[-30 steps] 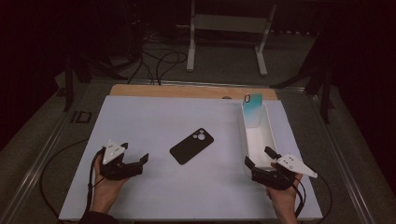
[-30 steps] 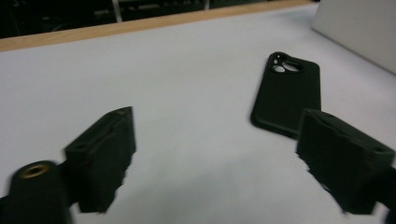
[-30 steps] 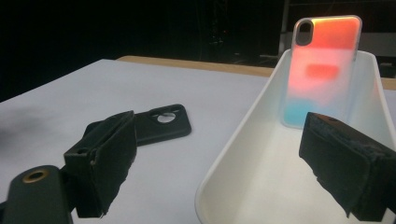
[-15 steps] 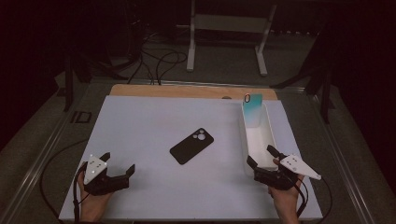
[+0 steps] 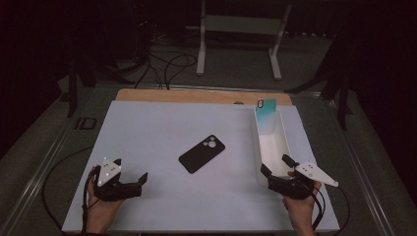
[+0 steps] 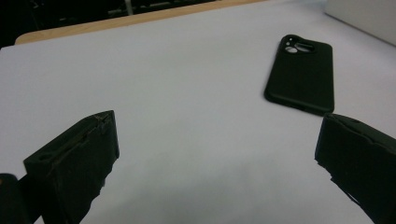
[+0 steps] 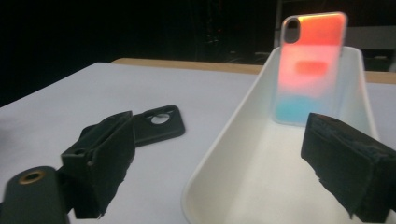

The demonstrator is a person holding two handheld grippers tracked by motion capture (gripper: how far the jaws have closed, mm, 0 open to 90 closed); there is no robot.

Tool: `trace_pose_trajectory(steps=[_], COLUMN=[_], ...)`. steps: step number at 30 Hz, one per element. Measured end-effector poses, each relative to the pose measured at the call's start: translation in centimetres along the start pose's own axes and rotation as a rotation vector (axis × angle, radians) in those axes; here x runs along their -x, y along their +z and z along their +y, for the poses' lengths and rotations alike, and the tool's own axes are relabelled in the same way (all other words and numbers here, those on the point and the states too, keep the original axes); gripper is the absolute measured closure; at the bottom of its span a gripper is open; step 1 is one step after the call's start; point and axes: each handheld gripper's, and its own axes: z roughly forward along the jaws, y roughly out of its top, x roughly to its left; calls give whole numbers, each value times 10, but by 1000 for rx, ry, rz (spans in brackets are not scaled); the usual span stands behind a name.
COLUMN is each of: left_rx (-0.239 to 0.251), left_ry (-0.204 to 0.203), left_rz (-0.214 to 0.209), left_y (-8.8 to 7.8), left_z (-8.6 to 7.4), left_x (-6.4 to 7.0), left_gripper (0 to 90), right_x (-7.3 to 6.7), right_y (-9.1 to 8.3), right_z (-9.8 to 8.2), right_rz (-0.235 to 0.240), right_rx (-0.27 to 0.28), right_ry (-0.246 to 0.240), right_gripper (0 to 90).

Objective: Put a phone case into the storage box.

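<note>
A: I am lining up the left tool (image 5: 132,181) on the black phone case (image 5: 202,154), which is lying flat on the white bench (image 5: 147,128), ahead of this tool and off to its right, well apart from it. To take it cleanly I judge I should be coming in low, with one jaw on each long edge, since the case is thin and sits flush on the sheet.

B: And the tool's state?

A: Its jaws have just been opening and are now standing spread wide, with bare bench between them; nothing is being pinched or touched.

B: The other one?

A: I am holding the right tool (image 5: 276,169) at the near end of the white tray (image 5: 257,147), jaws spread and empty. Beyond it, an iridescent phone case (image 7: 309,65) is leaning upright against the tray's far wall.
</note>
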Motion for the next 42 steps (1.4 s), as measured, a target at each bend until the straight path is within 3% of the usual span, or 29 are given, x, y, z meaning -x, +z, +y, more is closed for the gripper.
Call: trace_pose_trajectory(steps=[7, 12, 16, 22, 32, 36, 42], left_rx=[-14, -86, -126, -193, -318, -379, -421], left_ry=[25, 74, 123, 132, 205, 213, 204], left_rz=[-56, -127, -135, -177, -212, -224, -243], left_y=[11, 27, 44, 73, 117, 136, 156], left_z=[27, 46, 55, 63, 79, 82, 81], left_x=[8, 18, 28, 34, 52, 60, 70], left_gripper=[1, 0, 0, 0, 0, 0, 0], right_x=[4, 5, 4, 4, 4, 4, 4], right_y=[-1, -3, -3, -2, -2, -2, -2], right_z=[1, 2, 2, 0, -1, -1, -2], right_rz=[-5, -2, -6, -8, -9, -7, -8], right_rx=[1, 6, 0, -13, -24, -24, -26], right_ry=[-2, 0, -11, -19, -16, -14, -11], right_gripper=[90, 91, 92, 92, 93, 93, 93])
